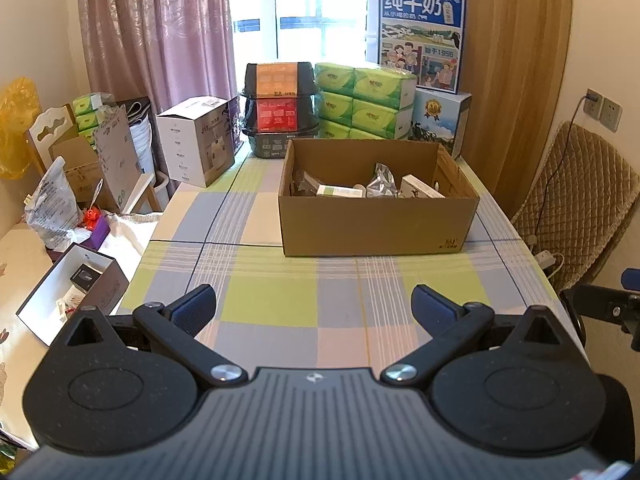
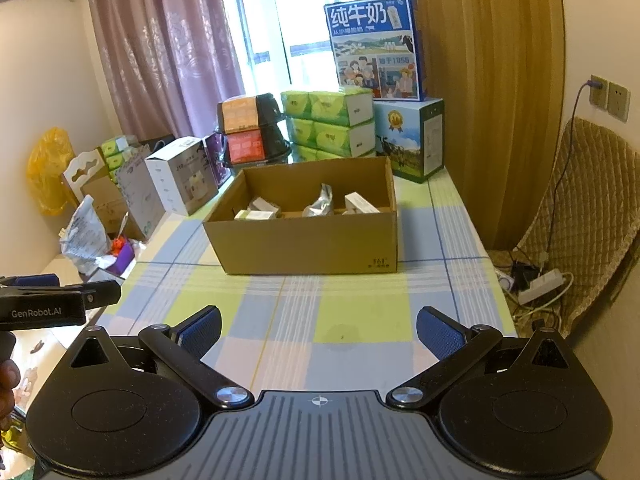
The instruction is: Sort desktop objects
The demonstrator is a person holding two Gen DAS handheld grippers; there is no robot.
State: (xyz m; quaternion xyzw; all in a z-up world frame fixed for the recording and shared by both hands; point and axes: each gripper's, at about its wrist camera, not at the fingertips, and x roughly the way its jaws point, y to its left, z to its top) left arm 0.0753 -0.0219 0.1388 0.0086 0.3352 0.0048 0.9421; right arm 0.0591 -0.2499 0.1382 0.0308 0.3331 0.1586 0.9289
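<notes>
From left to right, the left hand-held gripper [image 1: 314, 304] and right hand-held gripper [image 2: 319, 328] both gape wide and empty over the bare checked tabletop [image 1: 280, 280], the sorting seemingly finished, small items lying in the cardboard box [image 1: 376, 220].

Bright window [image 1: 320, 8] backlight; fisheye edges curve.

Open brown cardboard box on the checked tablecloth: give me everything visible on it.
The open brown cardboard box is plain corrugated card, rectangular, with no lid or flaps showing on top and a small dark printed logo low on its front wall near the right corner. It stands upright and flat on the pastel checked tablecloth, about mid-table, ahead of both open grippers and touched by neither. Inside lie a crumpled silver foil pouch, a few small white cartons and some darker items that are hard to identify.
</notes>
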